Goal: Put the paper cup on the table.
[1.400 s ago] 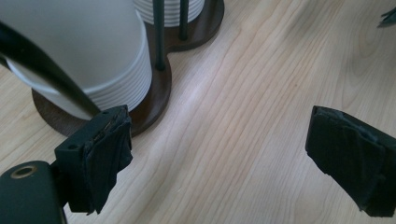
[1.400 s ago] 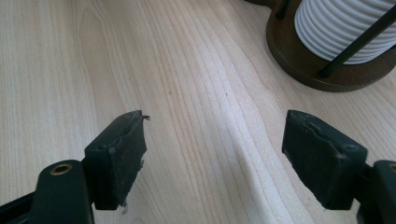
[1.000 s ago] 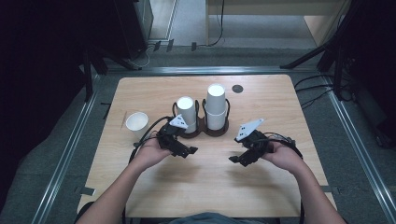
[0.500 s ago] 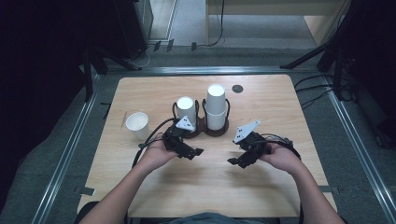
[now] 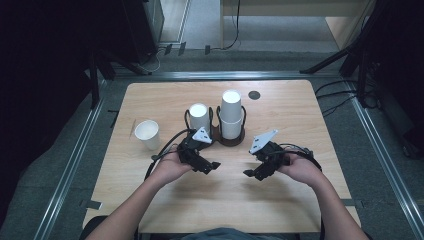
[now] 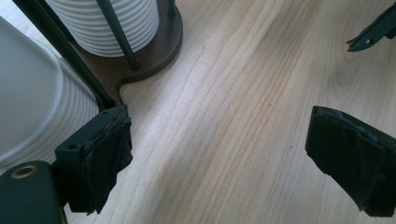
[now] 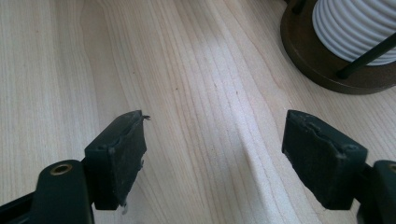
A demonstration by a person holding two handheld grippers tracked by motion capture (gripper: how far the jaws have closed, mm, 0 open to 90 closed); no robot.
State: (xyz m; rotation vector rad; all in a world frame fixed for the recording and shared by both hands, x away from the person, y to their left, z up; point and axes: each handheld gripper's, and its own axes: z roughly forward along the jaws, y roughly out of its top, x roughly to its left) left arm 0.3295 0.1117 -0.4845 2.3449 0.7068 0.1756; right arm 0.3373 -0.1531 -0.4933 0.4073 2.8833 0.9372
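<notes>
1. Since the earlier frame, both tongs have slid toward the person, the left tongs (image 5: 206, 165) away from the holder.
2. Two white cup stacks stand upright, long axes vertical, in a dark two-ring holder (image 5: 227, 140) near the table's middle: the short stack (image 5: 199, 117) left, the tall stack (image 5: 232, 114) right.
3. One loose cup (image 5: 147, 134) stands mouth up, well left of the holder.
4. Left tongs gape wide over bare table (image 5: 300, 115), gripping nothing; in the left gripper view the short stack (image 6: 42, 112) sits just beside one pad.
5. Right tongs (image 5: 254, 172) also gape wide, gripping nothing, near the holder's base (image 7: 317, 65).
</notes>
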